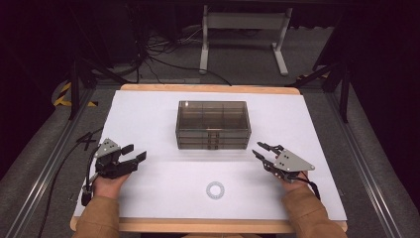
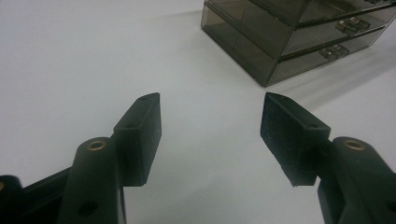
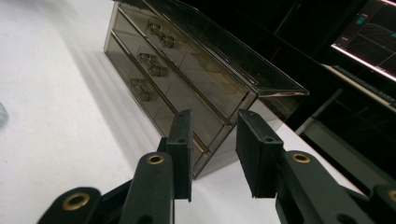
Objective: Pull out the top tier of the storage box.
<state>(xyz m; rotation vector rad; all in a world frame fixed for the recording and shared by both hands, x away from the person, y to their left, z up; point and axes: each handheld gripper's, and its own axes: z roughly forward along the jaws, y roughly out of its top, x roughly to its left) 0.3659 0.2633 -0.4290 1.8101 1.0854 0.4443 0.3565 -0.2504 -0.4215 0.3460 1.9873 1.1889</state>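
At mid-counter (image 1: 148, 119) sits our drawer box (image 1: 213, 125); left tongs (image 1: 132, 152) and right tongs (image 1: 261, 150) gape empty, and a skewed approach could shove it instead of gripping a handle.

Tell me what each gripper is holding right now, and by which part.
Nothing is held. The left gripper and right gripper both have open jaws with only air between them, short of the smoky drawer box on the white table.

The drawer box (image 1: 213, 125) stands in the middle of the desk (image 1: 148, 114). A small ring (image 1: 215, 190) lies near the front. Bare room lies left, right and behind the box.
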